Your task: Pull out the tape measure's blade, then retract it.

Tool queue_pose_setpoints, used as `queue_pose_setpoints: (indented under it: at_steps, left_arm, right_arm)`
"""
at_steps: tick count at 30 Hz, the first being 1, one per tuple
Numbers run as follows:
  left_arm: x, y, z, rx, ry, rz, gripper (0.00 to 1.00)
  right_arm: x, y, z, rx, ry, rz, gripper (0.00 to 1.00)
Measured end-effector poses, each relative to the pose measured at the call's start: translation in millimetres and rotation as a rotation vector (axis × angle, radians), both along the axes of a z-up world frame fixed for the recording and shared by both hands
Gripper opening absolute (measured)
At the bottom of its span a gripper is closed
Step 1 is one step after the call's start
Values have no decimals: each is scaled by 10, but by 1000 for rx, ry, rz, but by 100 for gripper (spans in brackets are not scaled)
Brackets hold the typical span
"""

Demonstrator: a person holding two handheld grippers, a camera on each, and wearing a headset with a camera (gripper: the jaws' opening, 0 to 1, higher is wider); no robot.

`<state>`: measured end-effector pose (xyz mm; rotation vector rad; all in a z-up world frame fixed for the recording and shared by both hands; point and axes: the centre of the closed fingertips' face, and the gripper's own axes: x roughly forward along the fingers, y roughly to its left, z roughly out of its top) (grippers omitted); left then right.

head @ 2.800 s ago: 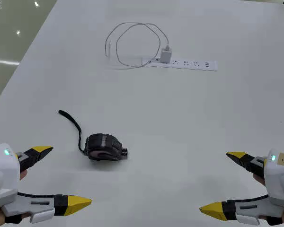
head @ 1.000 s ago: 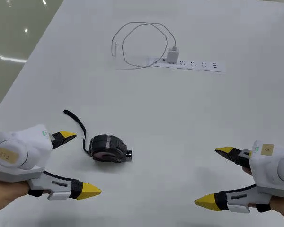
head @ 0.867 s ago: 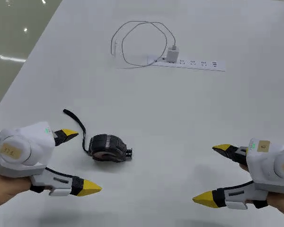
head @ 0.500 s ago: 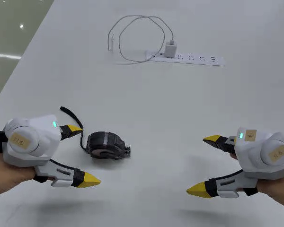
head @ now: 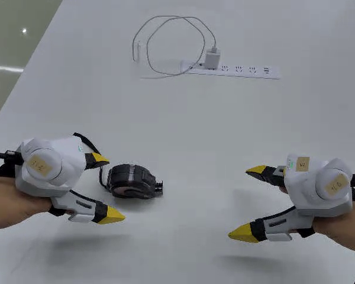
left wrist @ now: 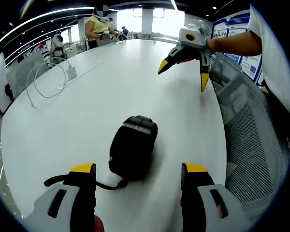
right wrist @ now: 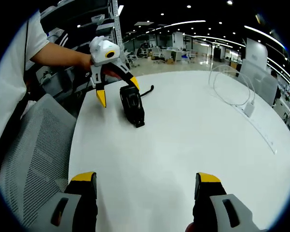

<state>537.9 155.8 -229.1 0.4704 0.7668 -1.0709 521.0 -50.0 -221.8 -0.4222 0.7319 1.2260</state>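
A black tape measure (head: 131, 181) lies on its side on the white table, its black wrist strap (head: 87, 142) trailing to the left. Its blade hook (head: 158, 189) points right, blade fully in. My left gripper (head: 104, 186) stands open just left of the case, its yellow tips on either side of the case's rear end without touching. In the left gripper view the tape measure (left wrist: 133, 152) sits just ahead of the left gripper (left wrist: 137, 169). My right gripper (head: 250, 201) hovers open well to the right, nothing between its tips. The right gripper view has the tape measure (right wrist: 133, 105) far off.
A white power strip (head: 231, 69) with a plugged charger (head: 212, 59) and a looped white cable (head: 165, 44) lies at the table's far side. A mesh chair (right wrist: 31, 154) stands beside the table's near edge. Wide bare tabletop (head: 213, 142) separates the two grippers.
Both grippers have moved inward and up the table. The left one has closed in on the tape measure's rear end; the tape measure has stayed put. The camera has shifted.
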Motion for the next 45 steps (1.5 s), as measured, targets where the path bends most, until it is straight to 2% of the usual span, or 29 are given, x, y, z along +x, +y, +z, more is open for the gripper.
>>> queue_pose_setpoints:
  at_steps: [9,18,32,45]
  left_arm:
    - [62,1,-84,49,1,-46,54]
    - [87,-33,-120,62,-4,-83,39]
    - [122,-22,-138,72,-17,-94,29]
    - [120,-27,-133,71,-19,-102,27]
  right_arm:
    - [38,69,-10,7,6,18,80]
    - [40,91,-41,5,16,29,80]
    - [50,139,-58,9,18,37,80]
    - [81,191,-73,11,14,49,79]
